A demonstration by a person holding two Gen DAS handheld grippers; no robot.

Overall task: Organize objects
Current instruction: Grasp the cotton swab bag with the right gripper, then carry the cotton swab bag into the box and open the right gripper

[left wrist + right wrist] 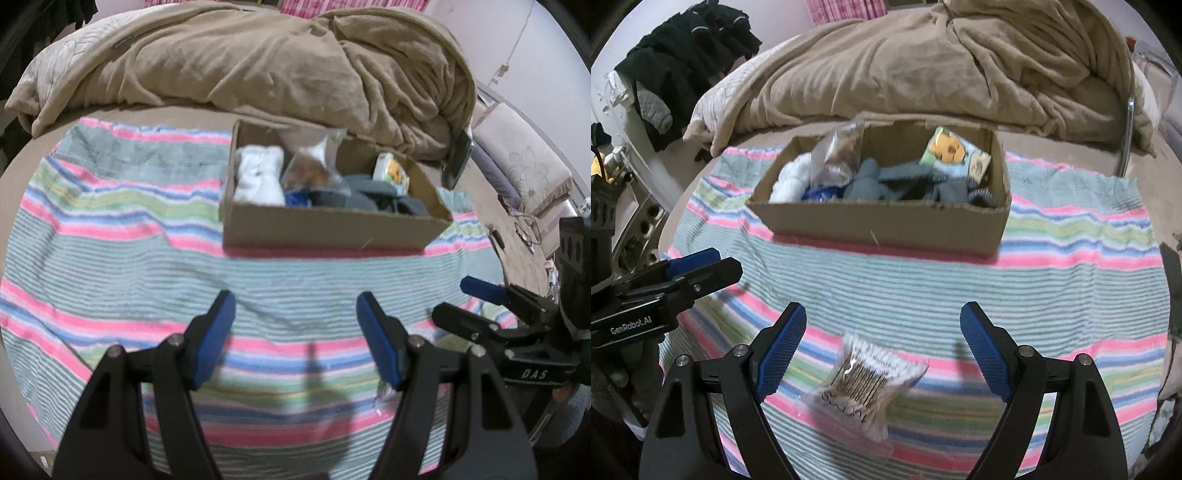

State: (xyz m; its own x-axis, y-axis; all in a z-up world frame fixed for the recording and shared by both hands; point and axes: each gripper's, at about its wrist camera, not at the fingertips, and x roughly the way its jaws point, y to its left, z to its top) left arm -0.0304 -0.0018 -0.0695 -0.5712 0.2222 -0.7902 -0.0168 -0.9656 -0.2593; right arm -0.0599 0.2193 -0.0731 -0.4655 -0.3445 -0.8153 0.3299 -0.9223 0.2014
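Note:
A cardboard box (pixel 325 229) stands on a striped towel (pixel 110 221) on the bed; it also shows in the right wrist view (pixel 886 225). It holds a white sock bundle (pixel 258 177), a clear bag of brown bits (pixel 312 166), grey socks (pixel 365 199) and a tissue pack (pixel 951 153). A clear bag of cotton swabs (pixel 868 380) lies on the towel between my right gripper's fingers. My right gripper (pixel 882 347) is open above it. My left gripper (pixel 295 328) is open and empty over the towel, and shows from the side in the right wrist view (pixel 701 267).
A rumpled tan blanket (pixel 277 62) lies behind the box. A phone (pixel 458 158) leans at the blanket's right end. Dark clothes (pixel 687 55) hang at the far left. Cables (pixel 524 229) lie on the bed at the right.

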